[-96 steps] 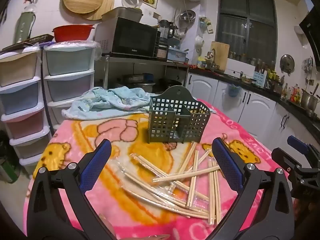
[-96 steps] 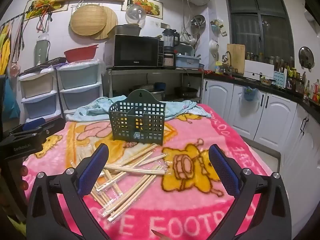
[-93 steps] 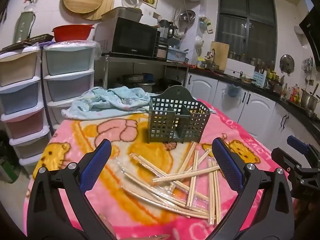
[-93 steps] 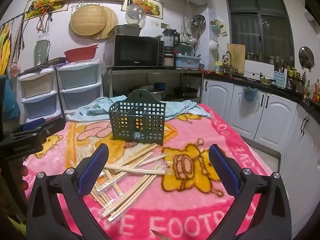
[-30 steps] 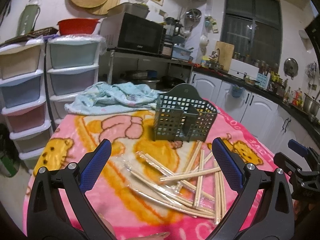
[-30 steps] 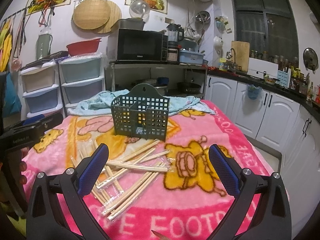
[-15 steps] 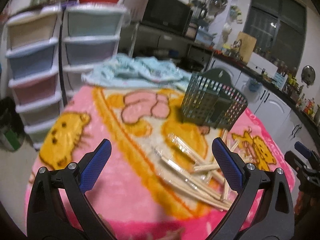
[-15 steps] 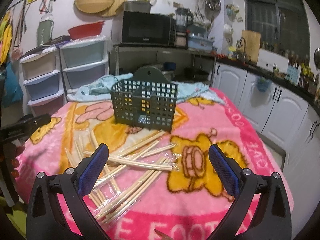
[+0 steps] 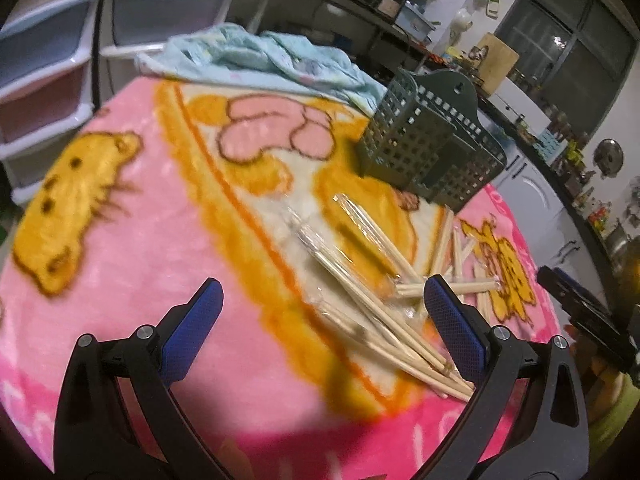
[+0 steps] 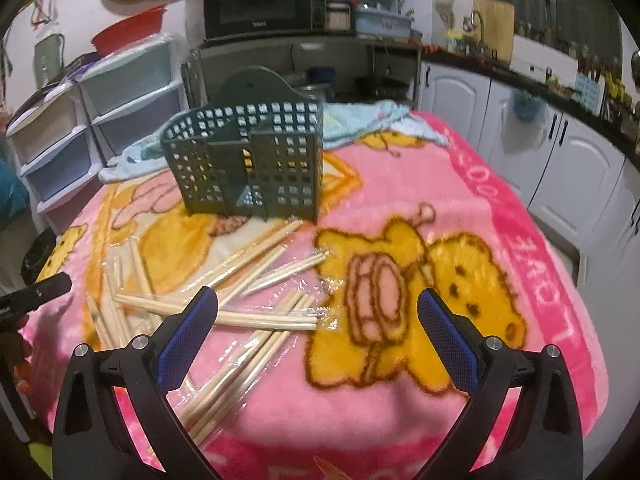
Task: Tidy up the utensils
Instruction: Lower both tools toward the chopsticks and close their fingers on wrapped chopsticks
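Note:
Several plastic-wrapped wooden chopsticks (image 9: 372, 292) (image 10: 256, 276) lie scattered on a pink cartoon blanket (image 9: 132, 248) (image 10: 532, 280). Behind them stands a dark green perforated utensil basket (image 9: 432, 156) (image 10: 248, 168), upright. My left gripper (image 9: 324, 312) hangs open above the blanket, its right finger over the near ends of the sticks. My right gripper (image 10: 316, 320) is open too, low over the pile's right side, nothing between its blue pads. The tip of the other gripper shows at each view's edge.
A light blue cloth (image 9: 264, 60) (image 10: 368, 116) lies crumpled behind the basket. Plastic drawer units (image 9: 48, 72) (image 10: 72, 136) stand left of the table. White cabinets (image 10: 560, 160) and a counter run along the right. A microwave (image 10: 260, 4) sits on a shelf behind.
Both grippers have dropped lower and tilted down toward the blanket. The left one swung left and closer; the right one came nearer the chopsticks and basket. Both stay open.

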### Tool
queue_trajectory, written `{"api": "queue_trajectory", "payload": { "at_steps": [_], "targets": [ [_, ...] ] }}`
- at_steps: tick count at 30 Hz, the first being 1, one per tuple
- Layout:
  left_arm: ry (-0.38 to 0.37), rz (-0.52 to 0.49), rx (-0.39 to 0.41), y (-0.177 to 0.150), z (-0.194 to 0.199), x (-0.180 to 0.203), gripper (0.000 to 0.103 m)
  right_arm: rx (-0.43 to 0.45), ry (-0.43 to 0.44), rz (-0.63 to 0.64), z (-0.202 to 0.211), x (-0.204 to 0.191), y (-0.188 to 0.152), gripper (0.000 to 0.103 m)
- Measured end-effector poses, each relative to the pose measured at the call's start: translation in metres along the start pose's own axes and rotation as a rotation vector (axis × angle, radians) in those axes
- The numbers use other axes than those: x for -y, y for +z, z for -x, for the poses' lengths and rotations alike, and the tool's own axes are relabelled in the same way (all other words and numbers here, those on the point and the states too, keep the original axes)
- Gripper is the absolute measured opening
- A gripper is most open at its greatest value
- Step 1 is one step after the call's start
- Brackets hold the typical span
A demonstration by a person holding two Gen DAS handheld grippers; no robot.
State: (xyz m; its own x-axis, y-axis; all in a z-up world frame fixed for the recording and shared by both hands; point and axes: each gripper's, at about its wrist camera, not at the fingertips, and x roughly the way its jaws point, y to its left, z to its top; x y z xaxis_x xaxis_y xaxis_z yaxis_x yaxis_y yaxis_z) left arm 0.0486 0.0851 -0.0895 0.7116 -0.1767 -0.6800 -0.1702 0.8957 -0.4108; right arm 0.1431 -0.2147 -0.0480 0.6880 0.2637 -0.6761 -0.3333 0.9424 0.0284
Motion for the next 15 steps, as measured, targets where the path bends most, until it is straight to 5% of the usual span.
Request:
{"api": "queue_trajectory", "payload": {
  "at_steps": [4, 15],
  "targets": [
    [-0.037, 0.024, -0.04, 0.0, -0.01, -0.001, 0.081, -0.047, 0.025, -0.035, -0.015, 0.007, -0.001, 0.096],
    [-0.041, 0.054, -0.088, 0.002, -0.029, -0.008, 0.043, -0.153, 0.11, -0.091, -0.047, 0.02, -0.009, 0.052]
  ]
}}
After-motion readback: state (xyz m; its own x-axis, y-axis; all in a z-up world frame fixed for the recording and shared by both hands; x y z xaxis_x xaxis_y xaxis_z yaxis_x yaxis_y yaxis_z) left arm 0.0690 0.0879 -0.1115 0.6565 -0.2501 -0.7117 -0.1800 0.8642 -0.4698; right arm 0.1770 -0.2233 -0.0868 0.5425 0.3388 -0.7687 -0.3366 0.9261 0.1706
